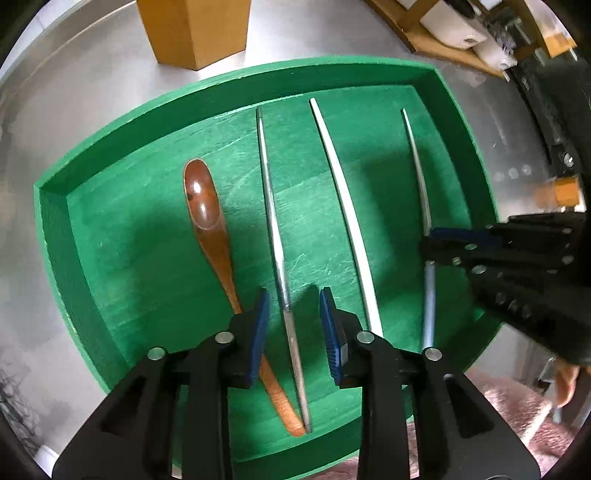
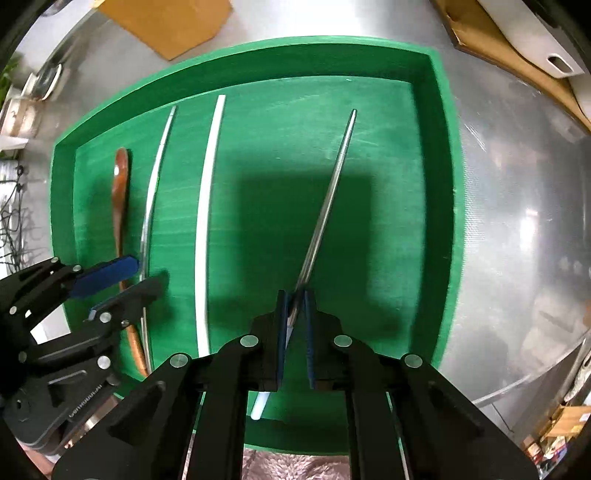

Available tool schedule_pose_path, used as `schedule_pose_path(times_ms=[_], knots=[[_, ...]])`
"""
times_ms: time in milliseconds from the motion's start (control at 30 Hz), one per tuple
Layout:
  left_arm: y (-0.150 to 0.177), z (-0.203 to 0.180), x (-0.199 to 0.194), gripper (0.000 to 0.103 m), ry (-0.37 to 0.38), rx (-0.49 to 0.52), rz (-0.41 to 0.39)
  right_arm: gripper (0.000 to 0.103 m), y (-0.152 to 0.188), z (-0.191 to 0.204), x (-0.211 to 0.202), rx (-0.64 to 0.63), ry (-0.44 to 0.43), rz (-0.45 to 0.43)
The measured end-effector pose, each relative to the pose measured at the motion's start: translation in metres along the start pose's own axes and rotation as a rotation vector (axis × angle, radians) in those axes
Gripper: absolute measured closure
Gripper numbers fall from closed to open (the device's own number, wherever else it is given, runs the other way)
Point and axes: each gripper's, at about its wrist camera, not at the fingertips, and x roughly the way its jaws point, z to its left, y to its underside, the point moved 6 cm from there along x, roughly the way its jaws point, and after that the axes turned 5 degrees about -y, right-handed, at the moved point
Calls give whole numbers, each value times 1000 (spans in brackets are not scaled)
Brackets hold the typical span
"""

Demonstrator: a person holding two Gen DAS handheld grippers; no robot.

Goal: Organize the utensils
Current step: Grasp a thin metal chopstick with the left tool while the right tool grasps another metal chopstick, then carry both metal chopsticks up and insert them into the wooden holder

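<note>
A green tray holds a brown wooden spoon, a silver chopstick, a white chopstick and a second silver chopstick. My left gripper is open, its blue pads on either side of the first silver chopstick, which lies on the tray floor. My right gripper is shut on the second silver chopstick, which points away from it over the tray. The spoon, the first silver chopstick and the white chopstick lie to its left, by the left gripper.
The tray sits on a metal tabletop. A tan wooden block stands behind the tray. A wooden rack with white items is at the back right. A pink fuzzy cloth lies at the near edge.
</note>
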Motion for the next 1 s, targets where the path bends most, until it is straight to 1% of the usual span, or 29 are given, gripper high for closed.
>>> schedule_pose_path(times_ms=[33,67,100,167,200,300,367,433,467,500,600,633,667,800,867,933,967,1000], knots=[[0,-1,0,89,-32,15,2,94,-2,0,0,0,-1,2],[0,-2,1,91,-61,27,4,94,-1,-5,-1,0,1,2],[0,-3,2,93,-86,39,6,94,-1,-3,-1,1,8,-1],[-2,-5,3,96,-114,47,8,92,-2,0,-2,-11,32,-10],[-2,-6,3,96,-132,56,7,92,6,-8,-3,-26,46,-14],[-2,-9,3,97,-152,66,0,91,9,2,-1,-85,95,-31],[-2,-10,2,97,-156,69,-9,93,11,4,-2,-84,99,-43],[-2,-11,2,99,-149,64,-15,94,13,5,-3,-82,85,-56],[-1,-8,1,99,-140,59,-17,97,15,3,-3,-78,65,-60],[1,-8,0,99,-119,49,-24,97,18,-1,-4,-69,29,-58],[3,-3,-2,99,-71,21,-46,97,22,-9,-11,-67,-34,-77],[4,-1,-4,100,-60,14,-57,97,23,-11,-13,-69,-52,-83],[6,2,-6,100,-48,7,-68,97,24,-12,-17,-68,-86,-94],[13,10,-21,100,30,-28,-130,97,27,-20,-30,-65,-185,-126],[14,14,-26,100,55,-42,-163,97,27,-21,-40,-76,-238,-170],[16,19,-37,99,94,-74,-223,97,25,-23,-50,-94,-272,-226],[16,23,-45,99,121,-90,-273,97,23,-27,-51,-104,-281,-251],[13,31,-52,99,133,-99,-300,97,22,-27,-58,-123,-292,-297]])
